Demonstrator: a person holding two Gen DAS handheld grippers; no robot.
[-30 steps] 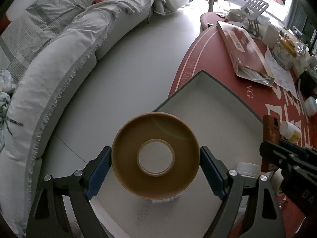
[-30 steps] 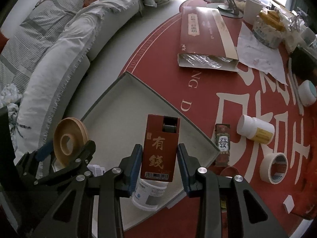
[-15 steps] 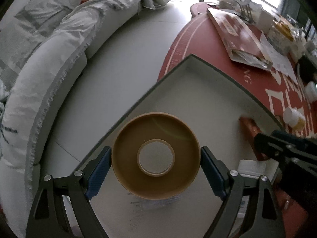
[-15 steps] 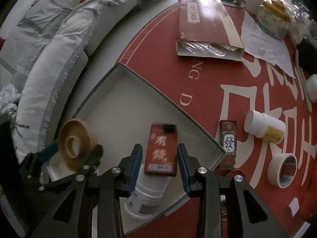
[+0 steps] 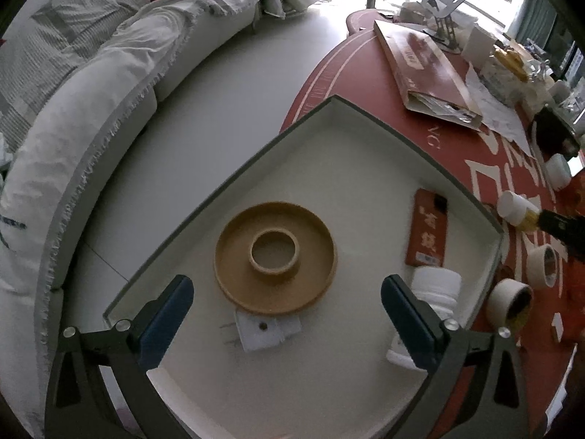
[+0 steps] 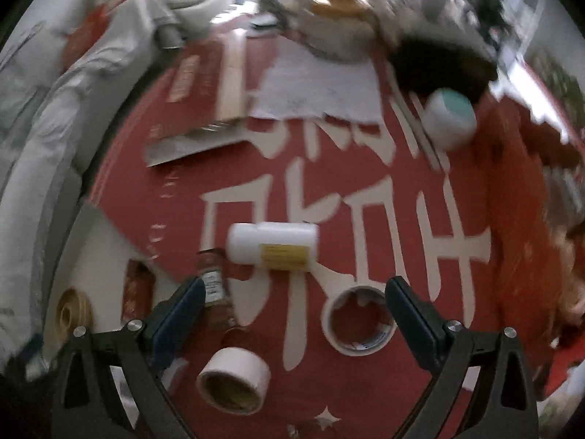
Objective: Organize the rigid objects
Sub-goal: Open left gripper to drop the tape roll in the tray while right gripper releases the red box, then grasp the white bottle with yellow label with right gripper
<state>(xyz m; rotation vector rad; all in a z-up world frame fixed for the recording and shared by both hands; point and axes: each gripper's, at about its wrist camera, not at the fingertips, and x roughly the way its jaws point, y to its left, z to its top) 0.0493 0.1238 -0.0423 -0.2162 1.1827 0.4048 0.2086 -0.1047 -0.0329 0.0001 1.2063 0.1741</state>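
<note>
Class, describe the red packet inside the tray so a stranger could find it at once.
Start at the shallow white tray on the red table. Look along its right-hand wall: the red packet lies flat there, just beyond a white bottle. It is the tray's only red, rectangular item; the tan ring beside it is round.

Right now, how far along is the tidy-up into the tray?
Done: brown spool, red box and a white jar lie in the tray.
In hand: nothing. Left tongs and right tongs are opening, both empty.
Left on the red table: white bottle, two tape rolls, small dark bottle.
</note>
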